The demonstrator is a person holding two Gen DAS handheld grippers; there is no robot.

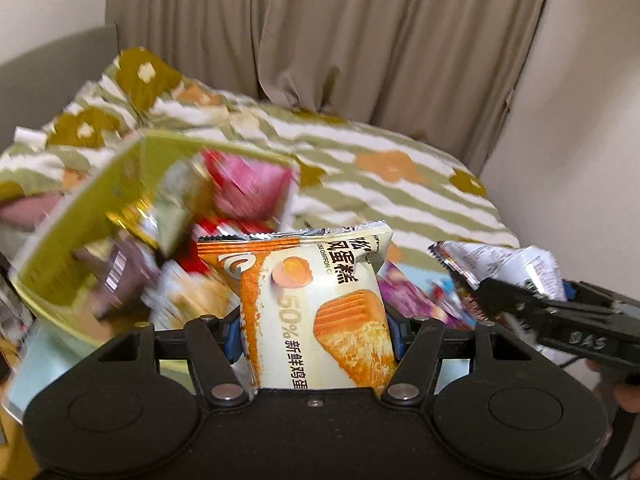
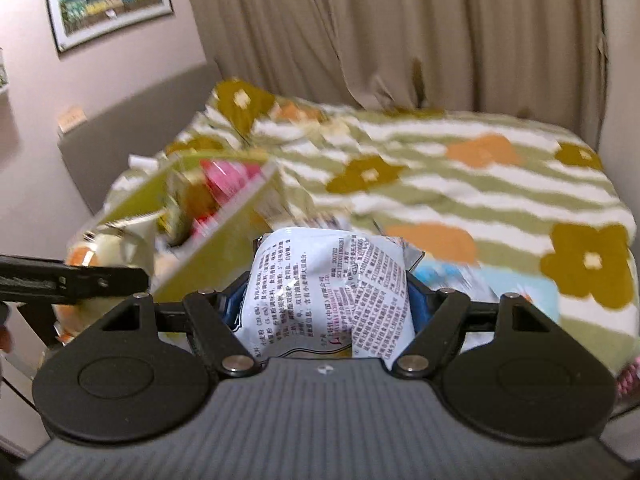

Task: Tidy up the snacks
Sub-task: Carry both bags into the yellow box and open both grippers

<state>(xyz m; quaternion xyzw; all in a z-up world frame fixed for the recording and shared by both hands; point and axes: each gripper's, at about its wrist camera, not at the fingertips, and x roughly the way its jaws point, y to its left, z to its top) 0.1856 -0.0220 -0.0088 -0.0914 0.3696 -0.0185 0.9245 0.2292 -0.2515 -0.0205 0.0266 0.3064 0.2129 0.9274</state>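
The cake pack (image 1: 320, 308) stands upright between the left gripper's (image 1: 316, 332) fingers, clamped at its sides, long axis pointing away from the camera. The right gripper (image 2: 328, 308) likewise pinches a white pack (image 2: 324, 292) printed with small text. Up and to the left of both lies the green box (image 1: 84, 232), tilted and already full of snacks, on the bed (image 2: 460, 184). The left gripper looks nearer the box; the right reaches it across the box's near wall.

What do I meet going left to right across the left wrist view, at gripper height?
Yellow-green snack box → chiffon cake packet clamped in the left gripper → purple wrappers → white printed packet in the right gripper.
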